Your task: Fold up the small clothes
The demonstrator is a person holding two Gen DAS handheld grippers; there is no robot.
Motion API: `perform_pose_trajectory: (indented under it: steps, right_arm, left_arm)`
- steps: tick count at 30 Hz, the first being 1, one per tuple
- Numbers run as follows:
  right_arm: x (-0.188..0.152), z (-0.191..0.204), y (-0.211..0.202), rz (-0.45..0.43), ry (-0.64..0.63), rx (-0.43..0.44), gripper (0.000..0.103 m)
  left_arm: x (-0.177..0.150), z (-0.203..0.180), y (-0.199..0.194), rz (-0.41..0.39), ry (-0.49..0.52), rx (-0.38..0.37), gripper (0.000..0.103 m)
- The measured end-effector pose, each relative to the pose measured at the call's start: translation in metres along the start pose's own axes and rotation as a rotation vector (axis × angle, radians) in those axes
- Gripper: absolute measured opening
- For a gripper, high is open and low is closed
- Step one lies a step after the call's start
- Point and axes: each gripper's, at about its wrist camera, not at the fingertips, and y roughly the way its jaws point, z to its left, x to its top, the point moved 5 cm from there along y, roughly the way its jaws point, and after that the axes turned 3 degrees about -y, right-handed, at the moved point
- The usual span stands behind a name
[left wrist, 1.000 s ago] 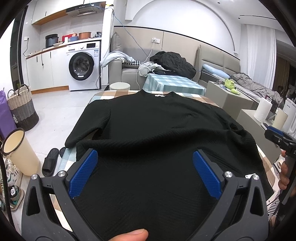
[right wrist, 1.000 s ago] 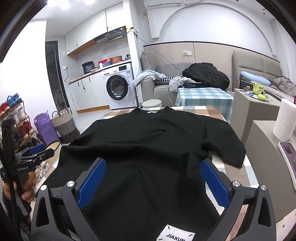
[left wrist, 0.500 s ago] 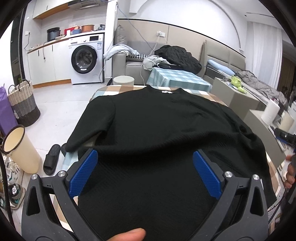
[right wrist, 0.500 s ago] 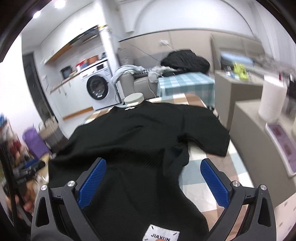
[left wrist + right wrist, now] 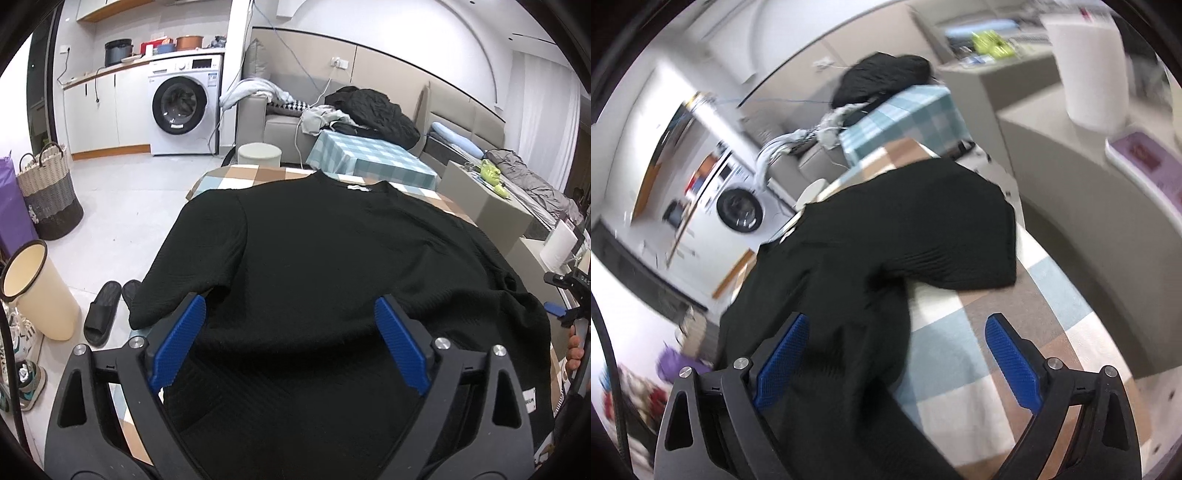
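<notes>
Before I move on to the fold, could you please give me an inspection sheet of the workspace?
Surface: checked tablecloth, bare patch beside the shirt.
Job's things: black shirt spread flat, collar at the far edge, one sleeve hanging over the table's side.
Clutter: nothing seen on the table besides the shirt.
Grippers: left tongs open over the hem; right tongs open at the shirt's edge; both have just been closing slightly, pads pressing nothing.
Cables: cord from the wall socket down to the sofa.
Surroundings: washing machine, laundry basket, bin, slippers, paper roll.
</notes>
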Motion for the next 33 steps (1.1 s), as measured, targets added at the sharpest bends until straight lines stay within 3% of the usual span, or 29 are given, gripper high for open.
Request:
perform_pose_trajectory:
  steps: [3, 8, 14, 17, 20, 27, 30, 33]
  right_arm:
    - [0.009, -0.025, 0.015, 0.035, 0.103, -0.001, 0.087]
    - [0.018, -0.047, 0.028, 0.050, 0.153, -0.050, 0.081]
    - [0.025, -0.052, 0.040, 0.049, 0.099, -0.132, 0.066]
    - [0.032, -0.054, 0.048, 0.040, 0.056, -0.227, 0.026]
    - [0.041, -0.063, 0.048, 0.012, 0.081, -0.270, 0.015]
    - [0.072, -0.066, 0.031, -0.083, 0.077, -0.299, 0.014]
    - [0.088, -0.050, 0.023, -0.142, 0.069, -0.245, 0.014]
    - [0.103, -0.004, 0.025, -0.176, -0.023, -0.121, 0.013]
  left_arm:
    - [0.006, 0.003, 0.015, 0.008, -0.010, 0.003, 0.092]
    - [0.009, 0.002, 0.035, 0.031, -0.008, 0.007, 0.092]
    - [0.011, -0.005, 0.053, 0.048, 0.005, 0.006, 0.092]
    - [0.009, -0.010, 0.053, 0.049, 0.019, 0.005, 0.092]
    - [0.011, -0.012, 0.053, 0.044, 0.025, 0.006, 0.092]
    - [0.015, -0.009, 0.052, 0.031, 0.017, 0.000, 0.092]
    - [0.011, -0.005, 0.046, 0.028, 0.011, 0.000, 0.092]
    - [0.009, -0.004, 0.045, 0.029, 0.006, -0.003, 0.092]
